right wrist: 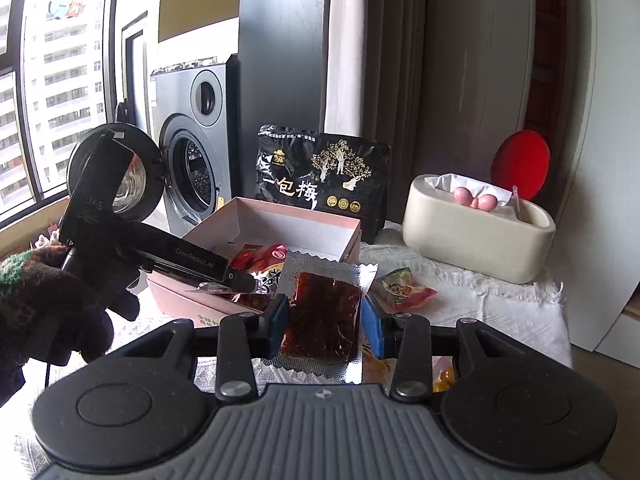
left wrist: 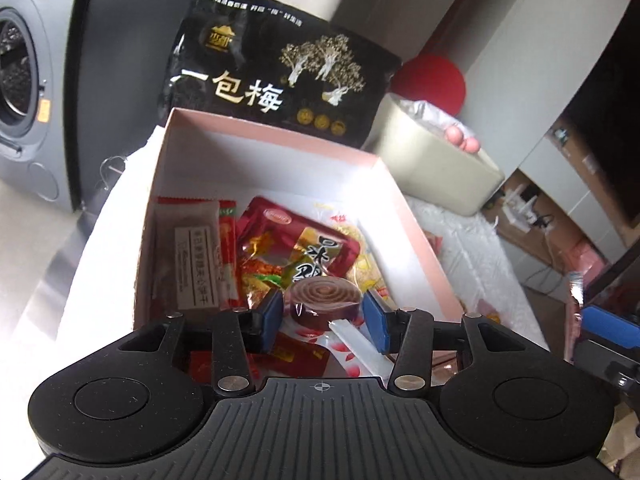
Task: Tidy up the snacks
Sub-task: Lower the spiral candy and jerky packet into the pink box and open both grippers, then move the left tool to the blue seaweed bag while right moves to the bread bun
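Observation:
My left gripper (left wrist: 325, 310) is shut on a brown spiral lollipop (left wrist: 323, 298) with a white stick, held over the open pink box (left wrist: 276, 140). The box holds several snack packets, among them a red packet (left wrist: 296, 240) and a brown wafer bar (left wrist: 188, 256). My right gripper (right wrist: 324, 322) is shut on a clear packet with a dark red slab (right wrist: 324, 320), just in front of the pink box (right wrist: 296, 210). The left gripper (right wrist: 240, 280) shows in the right view, reaching into the box.
A black plum bag (right wrist: 324, 176) stands behind the box. A cream tissue holder (right wrist: 476, 240) sits at the right on the white cloth (right wrist: 500, 312). A yellow-red snack packet (right wrist: 402, 290) lies on the cloth. A washing machine (right wrist: 192, 176) stands behind, door open.

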